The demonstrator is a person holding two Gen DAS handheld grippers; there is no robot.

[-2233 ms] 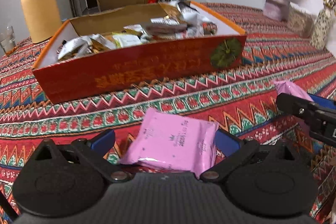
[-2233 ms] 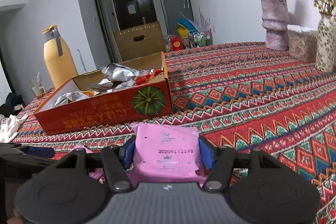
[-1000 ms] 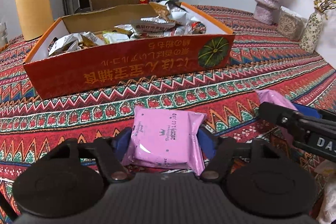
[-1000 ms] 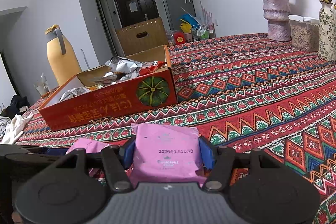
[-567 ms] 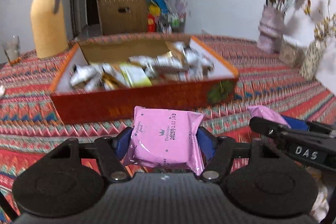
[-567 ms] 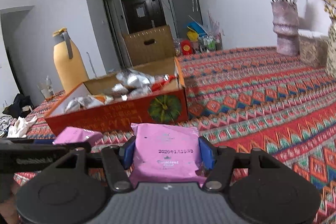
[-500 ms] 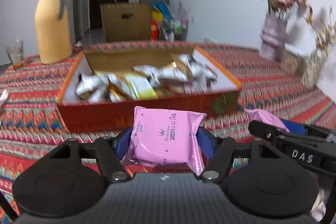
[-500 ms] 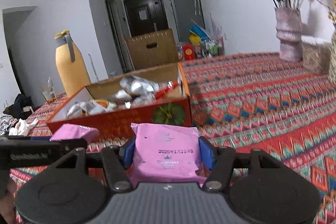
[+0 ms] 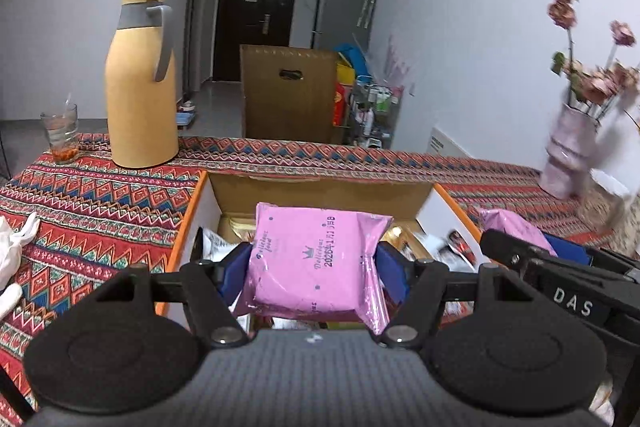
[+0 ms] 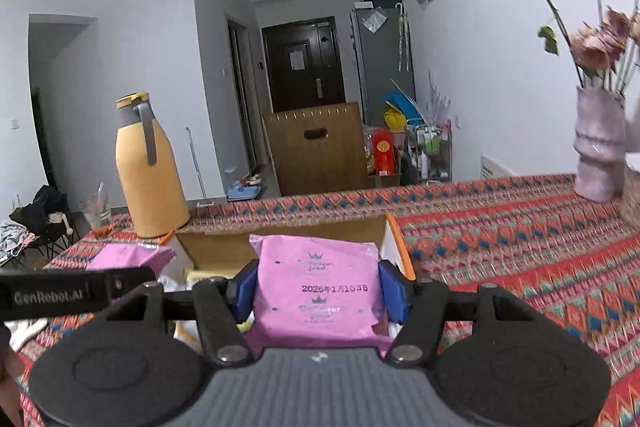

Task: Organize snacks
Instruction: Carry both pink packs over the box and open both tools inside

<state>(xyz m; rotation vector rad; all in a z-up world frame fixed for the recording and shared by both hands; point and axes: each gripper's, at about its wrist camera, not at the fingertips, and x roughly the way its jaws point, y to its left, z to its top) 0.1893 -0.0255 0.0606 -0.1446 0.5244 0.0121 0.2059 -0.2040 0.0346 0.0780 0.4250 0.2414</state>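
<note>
My left gripper (image 9: 312, 269) is shut on a pink snack packet (image 9: 316, 259), its blue pads pressing both sides. It hangs over the orange cardboard box (image 9: 320, 189), which holds several wrapped snacks (image 9: 212, 245). My right gripper (image 10: 318, 289) is shut on a second pink snack packet (image 10: 320, 291) above the same box (image 10: 394, 233), near its right wall. In the left wrist view the right gripper (image 9: 560, 279) shows at the right with its pink packet (image 9: 512, 227). The left gripper's packet (image 10: 132, 255) shows at the left of the right wrist view.
A tall yellow jug (image 9: 140, 83) and a glass (image 9: 60, 133) stand at the back left of the patterned tablecloth (image 9: 100, 211). A pink vase of flowers (image 9: 568, 155) stands at the right. White cloth (image 9: 16, 239) lies at the left edge.
Both grippers rose from the tablecloth with their pink packets and moved forward. They went from in front of the box to above its open top.
</note>
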